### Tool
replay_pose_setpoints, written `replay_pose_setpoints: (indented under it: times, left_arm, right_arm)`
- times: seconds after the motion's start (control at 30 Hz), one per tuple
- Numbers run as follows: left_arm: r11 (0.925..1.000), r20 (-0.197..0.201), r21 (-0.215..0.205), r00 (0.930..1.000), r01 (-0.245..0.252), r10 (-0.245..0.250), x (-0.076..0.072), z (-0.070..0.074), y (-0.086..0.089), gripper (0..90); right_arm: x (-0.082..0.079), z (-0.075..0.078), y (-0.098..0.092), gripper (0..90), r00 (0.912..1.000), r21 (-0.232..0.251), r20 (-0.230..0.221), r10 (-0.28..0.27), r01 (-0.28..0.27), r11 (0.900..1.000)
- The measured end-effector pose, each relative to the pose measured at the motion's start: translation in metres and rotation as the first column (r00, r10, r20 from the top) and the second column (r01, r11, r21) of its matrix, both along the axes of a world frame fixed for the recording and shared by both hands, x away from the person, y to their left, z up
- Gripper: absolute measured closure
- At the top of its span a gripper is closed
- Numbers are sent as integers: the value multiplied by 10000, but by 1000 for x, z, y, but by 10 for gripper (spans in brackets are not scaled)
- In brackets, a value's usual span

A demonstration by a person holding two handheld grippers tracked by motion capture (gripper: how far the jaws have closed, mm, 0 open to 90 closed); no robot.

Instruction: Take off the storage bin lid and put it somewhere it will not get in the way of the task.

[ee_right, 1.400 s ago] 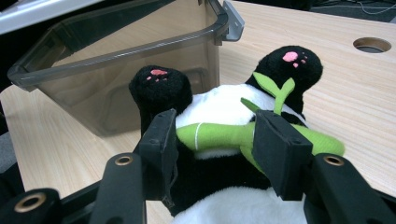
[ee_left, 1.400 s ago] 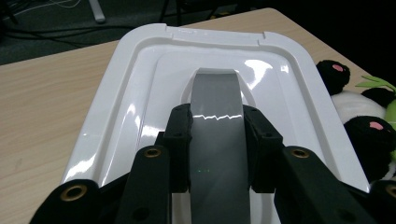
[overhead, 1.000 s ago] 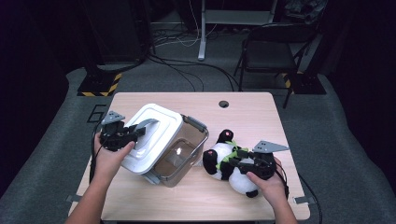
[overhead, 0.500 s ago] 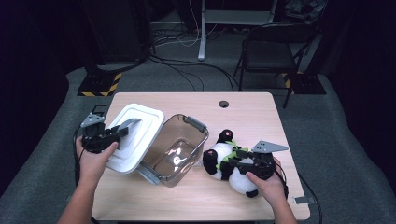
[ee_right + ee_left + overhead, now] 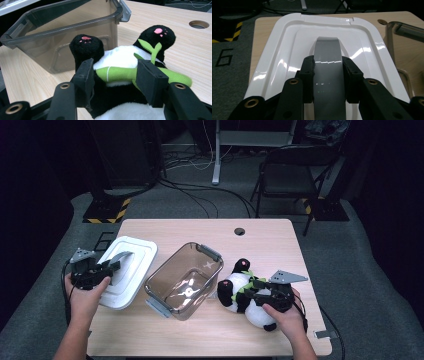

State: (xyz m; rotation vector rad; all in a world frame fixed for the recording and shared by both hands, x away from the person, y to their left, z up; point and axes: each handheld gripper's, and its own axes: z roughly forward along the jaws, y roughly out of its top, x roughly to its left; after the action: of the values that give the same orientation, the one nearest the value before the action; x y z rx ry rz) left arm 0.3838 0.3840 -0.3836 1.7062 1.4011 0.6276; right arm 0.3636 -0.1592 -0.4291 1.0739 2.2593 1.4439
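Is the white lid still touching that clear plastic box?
Apart. In the high view a strip of bare table separates the white lid, held by the left gripper, from the clear box.

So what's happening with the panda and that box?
A person holds two grippers. The left gripper is clamped on the grey handle of the white lid, which is off the clear box and at the table's left edge. The right gripper has its jaws around the toy panda lying beside the open box.
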Motion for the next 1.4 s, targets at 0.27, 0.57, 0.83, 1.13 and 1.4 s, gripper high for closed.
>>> replay_pose_setpoints:
  times: [0.27, 0.57, 0.83, 1.13, 1.4]
  left_arm:
    - [9997, -42, 137, 9998, -219, 219, 3, -26, 6, 667]
    - [9997, -155, 65, 9996, -236, 237, 7, -57, 9, 667]
    - [9989, -444, 290, 9983, -361, 374, 7, -76, 12, 667]
    - [9979, -856, 506, 9954, -397, 439, 11, -93, 15, 667]
    - [9970, -1350, 628, 9894, -447, 529, 16, -106, 17, 667]
  right_arm:
    - [0, 0, 0, 477, 10000, 2, -22, -20, 20, 10000]
    - [0, -1, -1, 477, 10000, -15, -20, 16, -16, 10000]
    - [-1, 0, -1, 474, 10000, -92, -8, -18, 18, 10000]
    - [-2, -1, 0, 474, 10000, -144, -10, -35, 35, 9999]
    - [-1, -2, -1, 474, 10000, -122, -10, -29, 29, 9999]
